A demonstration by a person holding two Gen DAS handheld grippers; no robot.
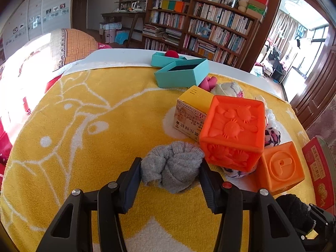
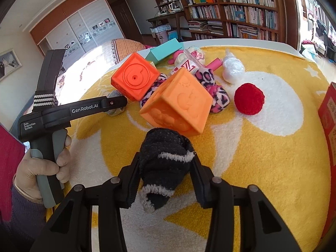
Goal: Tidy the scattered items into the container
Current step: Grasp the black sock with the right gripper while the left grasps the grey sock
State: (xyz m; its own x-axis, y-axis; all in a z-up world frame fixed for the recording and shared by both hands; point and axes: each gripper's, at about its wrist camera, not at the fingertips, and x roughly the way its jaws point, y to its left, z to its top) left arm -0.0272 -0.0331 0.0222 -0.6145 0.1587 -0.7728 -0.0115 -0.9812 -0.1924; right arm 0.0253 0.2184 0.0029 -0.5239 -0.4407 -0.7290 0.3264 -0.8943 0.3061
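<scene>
Left tool (image 1: 170, 170) is pinching a rolled grey sock (image 1: 171, 166) on the yellow blanket (image 1: 84, 126), just beside a dark orange cube (image 1: 233, 132), while the right tool (image 2: 166, 163) is gripping a black sock (image 2: 163, 163) with pale stripes near a lighter orange cube (image 2: 178, 107). Both bundles are looking soft and loosely balled, so lifting straight up before carrying them over, probably to the open teal box (image 1: 182, 73) at the blanket's far edge, is likely keeping the cubes undisturbed.
</scene>
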